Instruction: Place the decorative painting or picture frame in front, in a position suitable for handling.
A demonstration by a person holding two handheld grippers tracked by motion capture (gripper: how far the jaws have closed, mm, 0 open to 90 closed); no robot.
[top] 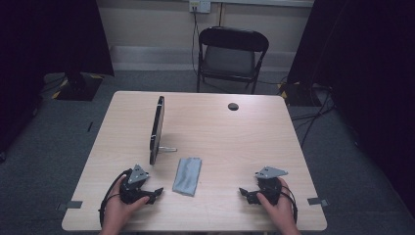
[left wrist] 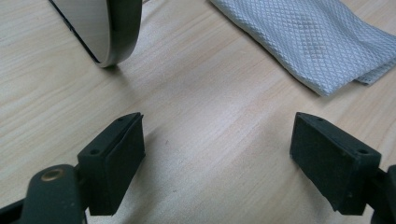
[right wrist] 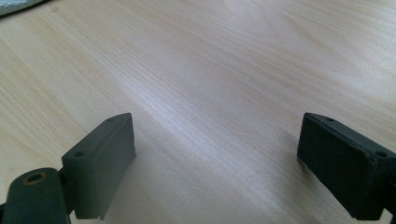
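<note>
**Grey cloth between two idle grippers**

Grey folded cloth [top: 187, 176] flat on pale wooden table [top: 235, 137], just right of left gripper [top: 155, 194], well apart from right gripper [top: 243, 194]. Both grippers low at near edge, each held in a hand, jaws spread wide, nothing between them but bare wood. Black-framed mirror, or perhaps a tablet [top: 156, 129], upright on its stand just beyond cloth's far left corner. Black folding chair [top: 231, 58] past far edge.

Pale wooden table [top: 235, 132], centre of frame, bearing a mirror [top: 156, 128] standing on edge (left of centre), a folded grey cloth [top: 188, 175] below it, and both grippers resting near the bottom edge.
</note>
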